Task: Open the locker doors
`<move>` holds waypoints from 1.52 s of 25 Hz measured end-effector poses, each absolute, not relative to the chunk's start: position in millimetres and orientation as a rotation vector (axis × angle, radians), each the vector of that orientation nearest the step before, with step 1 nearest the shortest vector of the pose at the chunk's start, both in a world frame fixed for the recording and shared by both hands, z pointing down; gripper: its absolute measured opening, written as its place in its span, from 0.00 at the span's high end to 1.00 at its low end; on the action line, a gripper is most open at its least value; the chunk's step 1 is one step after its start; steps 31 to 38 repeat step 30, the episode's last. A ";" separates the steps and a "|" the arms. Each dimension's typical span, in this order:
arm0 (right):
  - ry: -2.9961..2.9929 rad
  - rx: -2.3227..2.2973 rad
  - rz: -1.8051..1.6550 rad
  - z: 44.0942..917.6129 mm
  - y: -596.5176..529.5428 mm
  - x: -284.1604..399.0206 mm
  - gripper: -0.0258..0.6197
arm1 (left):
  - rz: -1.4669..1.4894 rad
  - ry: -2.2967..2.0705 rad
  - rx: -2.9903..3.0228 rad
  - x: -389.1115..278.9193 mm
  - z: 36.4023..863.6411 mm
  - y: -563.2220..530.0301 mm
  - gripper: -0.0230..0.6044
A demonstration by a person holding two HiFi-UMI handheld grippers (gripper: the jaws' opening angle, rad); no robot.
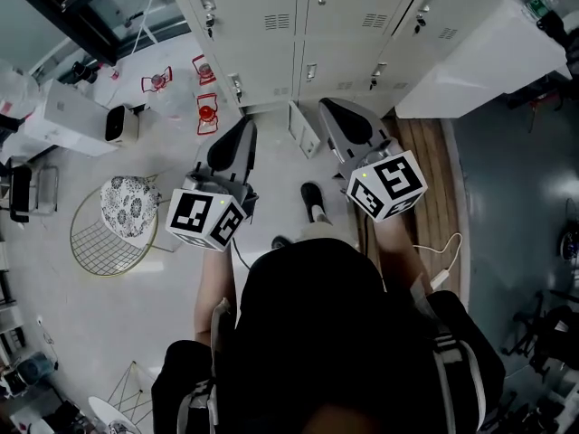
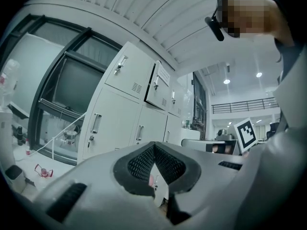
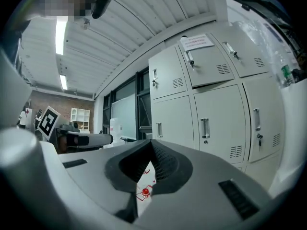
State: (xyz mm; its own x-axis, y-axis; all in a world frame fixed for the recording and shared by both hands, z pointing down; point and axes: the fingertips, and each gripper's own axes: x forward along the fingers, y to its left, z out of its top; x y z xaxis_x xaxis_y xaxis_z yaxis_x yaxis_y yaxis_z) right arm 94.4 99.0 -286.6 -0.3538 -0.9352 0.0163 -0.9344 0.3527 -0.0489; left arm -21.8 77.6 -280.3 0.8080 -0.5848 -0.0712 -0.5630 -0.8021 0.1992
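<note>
- Pale cream steel lockers [image 1: 271, 25] span 11 to 1 o'clock in the head view, with two rows of doors facing the person. In the right gripper view the lockers [image 3: 211, 109] sit at 1 to 3 o'clock.
- One ajar door [image 1: 304, 132] juts toward the person at 12 o'clock, between the two tongs. The left gripper view shows this ajar door [image 2: 158, 86] in the upper row, swung off its frame. A paper note [image 3: 197, 42] sits at its top edge.
- The other doors look shut, so most of the task seems still to do.
- Each shut door has an upright handle [image 3: 205, 127] near one edge, with a lock just under it. That is probably the place to pull, which would explain why both tongs point level at the door fronts.
- The left tongs [image 1: 246, 125] are at 10 o'clock of the ajar door, well apart from any handle. Their jaws are pressed together with nothing between them.
- The right tongs [image 1: 327, 107] are at 2 o'clock of that door. They are pinched together too and hold nothing.
- Judged from this, either pair must spread before it can take a handle, or else hook a door edge while closed.
- Further out on the pale floor [image 1: 172, 152] lie small red stands [image 1: 207, 114] at 10 o'clock and a wire stool [image 1: 113, 229] at 9 o'clock.
- A white worktop [image 1: 470, 70] butts against the lockers at 2 o'clock, with a bottle [image 1: 538, 7] on it. Doors beside it may have little room to swing.
</note>
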 end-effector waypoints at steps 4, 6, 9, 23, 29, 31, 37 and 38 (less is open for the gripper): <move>2.561 -1.788 -0.064 -289.2 104.4 92.4 0.95 | -0.200 -0.881 2.854 -18.4 -291.6 84.4 0.93; 2.561 -1.807 -0.047 -289.9 105.5 91.4 0.95 | -0.197 -0.870 2.865 -17.2 -292.9 85.5 0.93; 2.562 -1.823 -0.036 -290.9 106.2 90.5 0.95 | -0.188 -0.864 2.867 -16.6 -292.9 85.7 0.93; 2.553 -1.823 -0.035 -292.4 107.2 91.9 0.95 | -0.178 -0.889 2.869 -19.1 -291.7 87.2 0.93; 2.556 -1.828 -0.034 -292.0 109.5 91.9 0.96 | -0.175 -0.886 2.865 -18.2 -291.1 89.6 0.93; 2.556 -1.828 -0.034 -292.3 110.0 91.9 0.96 | -0.175 -0.885 2.864 -17.9 -291.2 90.2 0.93; 2.556 -1.828 -0.034 -292.3 110.0 91.9 0.96 | -0.175 -0.885 2.864 -17.9 -291.2 90.2 0.93; 2.556 -1.828 -0.034 -292.3 110.0 91.9 0.96 | -0.175 -0.885 2.864 -17.9 -291.2 90.2 0.93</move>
